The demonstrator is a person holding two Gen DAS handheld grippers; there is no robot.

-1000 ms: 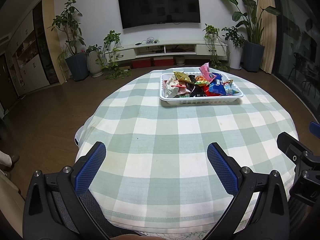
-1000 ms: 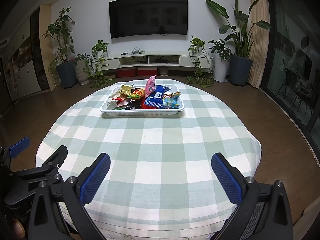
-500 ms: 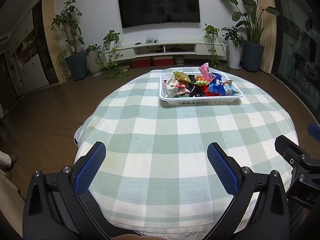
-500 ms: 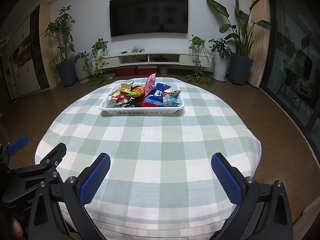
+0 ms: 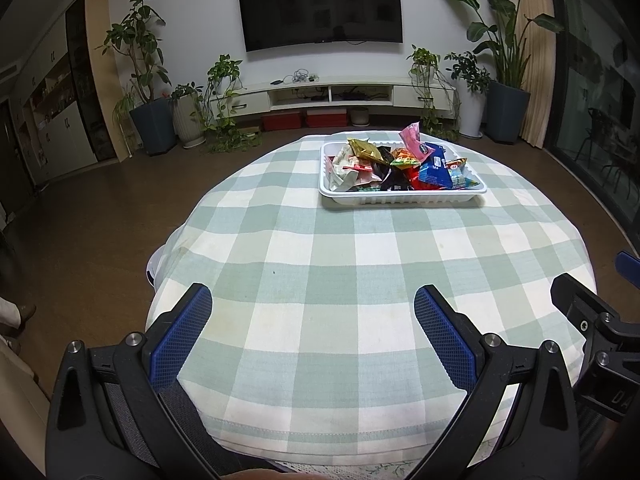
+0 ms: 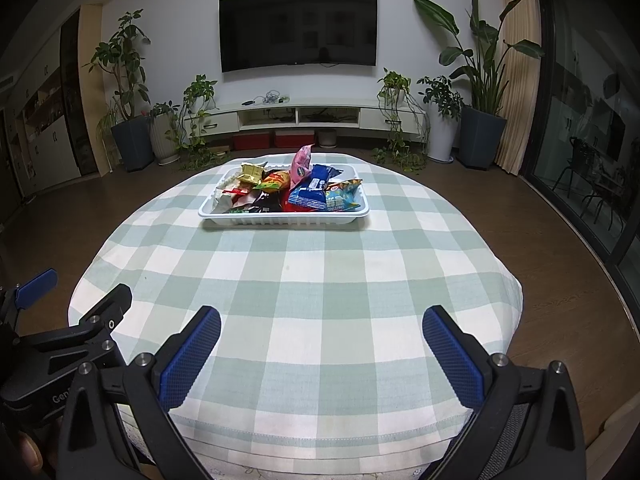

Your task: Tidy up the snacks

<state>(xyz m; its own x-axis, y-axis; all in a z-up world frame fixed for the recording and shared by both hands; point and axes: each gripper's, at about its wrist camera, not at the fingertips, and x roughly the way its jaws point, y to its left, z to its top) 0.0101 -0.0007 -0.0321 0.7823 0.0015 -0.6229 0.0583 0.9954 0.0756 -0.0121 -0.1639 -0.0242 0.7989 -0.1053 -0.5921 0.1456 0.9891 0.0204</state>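
Observation:
A white tray [image 5: 400, 199] heaped with several snack packets [image 5: 434, 164] stands on the far side of a round table with a green-checked cloth [image 5: 360, 264]. It also shows in the right wrist view [image 6: 280, 219], with a pink packet [image 6: 301, 162] sticking up. My left gripper [image 5: 312, 320] is open and empty above the near table edge. My right gripper [image 6: 320, 340] is open and empty there too, to the right of the left one. Both are far from the tray.
The left gripper's body [image 6: 80, 336] shows at the left of the right wrist view, and the right one's [image 5: 592, 320] at the right of the left wrist view. Beyond the table are wood floor, a TV [image 6: 298, 28], a low cabinet and potted plants.
Both grippers have drifted slightly; the tray sits a touch lower in both views. Both stay open and empty.

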